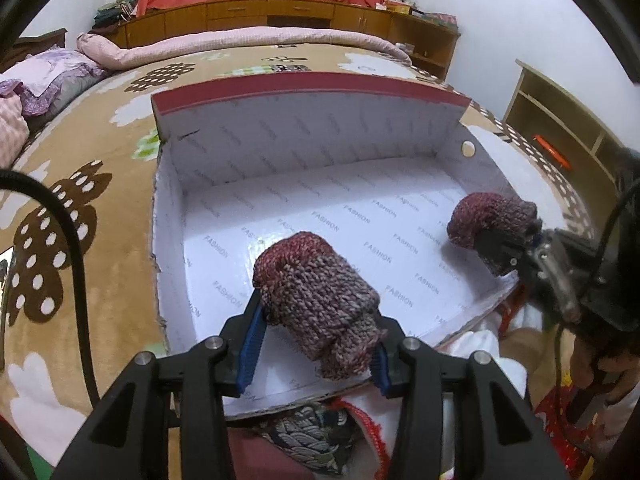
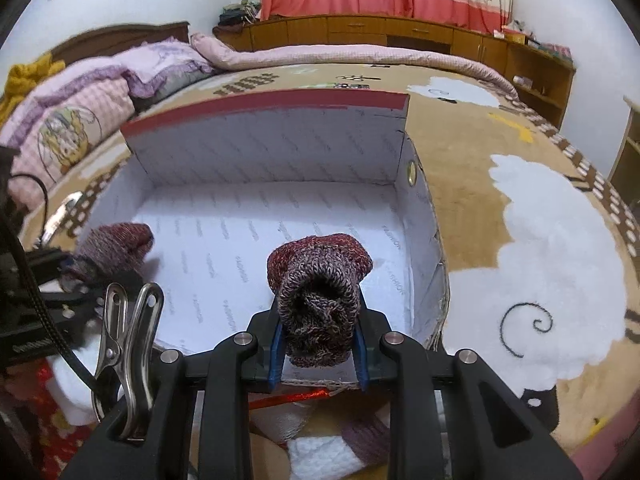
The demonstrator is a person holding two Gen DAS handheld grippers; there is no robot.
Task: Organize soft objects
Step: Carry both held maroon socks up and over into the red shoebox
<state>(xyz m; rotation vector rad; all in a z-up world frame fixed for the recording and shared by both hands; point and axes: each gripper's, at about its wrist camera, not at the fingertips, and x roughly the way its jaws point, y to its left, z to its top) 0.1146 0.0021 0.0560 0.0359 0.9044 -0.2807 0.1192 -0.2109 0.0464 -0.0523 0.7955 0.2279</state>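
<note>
An open white cardboard box with a red-edged lid and "FASHION" lining lies on the bed. My left gripper is shut on a rolled maroon-grey knitted sock, held over the box's near left part. My right gripper is shut on a matching rolled knitted sock, held over the box's near right part. In the left wrist view the right gripper and its sock show at the box's right wall. In the right wrist view the left sock shows at far left.
The box sits on a tan blanket with brown and white shapes. Pink quilts and pillows lie at the bed's head. More soft cloth items lie below the box's near edge. A wooden cabinet and a shelf stand behind.
</note>
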